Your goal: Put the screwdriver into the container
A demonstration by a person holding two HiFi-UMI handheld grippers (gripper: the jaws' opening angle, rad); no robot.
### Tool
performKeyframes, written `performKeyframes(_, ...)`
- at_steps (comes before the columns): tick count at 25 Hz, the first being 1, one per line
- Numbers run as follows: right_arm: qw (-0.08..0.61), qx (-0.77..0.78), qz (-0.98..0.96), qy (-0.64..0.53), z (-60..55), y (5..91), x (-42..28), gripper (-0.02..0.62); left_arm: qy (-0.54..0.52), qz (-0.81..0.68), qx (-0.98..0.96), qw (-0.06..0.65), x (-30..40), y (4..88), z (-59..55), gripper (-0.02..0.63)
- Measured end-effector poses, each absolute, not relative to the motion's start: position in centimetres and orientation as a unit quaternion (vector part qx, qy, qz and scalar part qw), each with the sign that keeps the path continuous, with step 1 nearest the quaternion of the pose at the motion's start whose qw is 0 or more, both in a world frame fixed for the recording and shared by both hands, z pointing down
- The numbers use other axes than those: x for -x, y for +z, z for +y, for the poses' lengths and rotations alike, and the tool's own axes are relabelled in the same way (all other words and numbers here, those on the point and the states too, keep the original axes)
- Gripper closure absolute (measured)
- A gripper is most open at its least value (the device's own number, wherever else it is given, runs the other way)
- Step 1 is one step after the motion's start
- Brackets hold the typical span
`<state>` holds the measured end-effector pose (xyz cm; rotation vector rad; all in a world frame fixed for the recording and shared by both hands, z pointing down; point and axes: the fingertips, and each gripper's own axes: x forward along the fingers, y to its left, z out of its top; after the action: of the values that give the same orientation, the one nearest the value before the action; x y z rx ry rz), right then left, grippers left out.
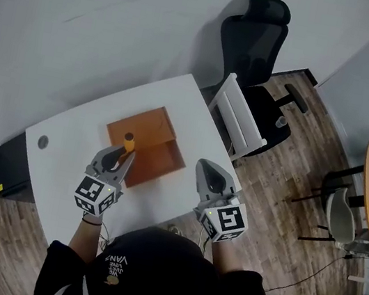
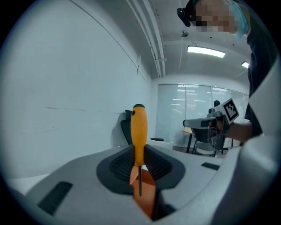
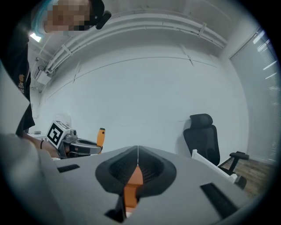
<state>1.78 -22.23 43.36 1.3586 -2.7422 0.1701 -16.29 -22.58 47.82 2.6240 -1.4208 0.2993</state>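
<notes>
L gripper [image 1: 123, 156] is clamped on the screwdriver [image 2: 138, 132], handle up and shaft down, prob. so it drops tip-first. It sits at the container's [image 1: 162, 162] near-left edge, frame centre. R gripper [image 1: 208, 171] is pinched together w/ nothing in it, beside the right wall. Table [image 1: 64, 150] leaves us room at left.

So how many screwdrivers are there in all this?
1. The screwdriver stands upright, orange handle up, clamped in the left gripper, with the orange container below it. No other shows, though part of the container's inside is hidden.
</notes>
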Motion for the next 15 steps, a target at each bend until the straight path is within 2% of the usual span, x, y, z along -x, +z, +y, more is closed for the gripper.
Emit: performKeyframes(15,0.04,-0.437,-0.897,0.061,-22.3,44.0,-1.4,0.583,0.147,-0.471,-0.864,0.099,15.5,53.2,-23.5,0.534)
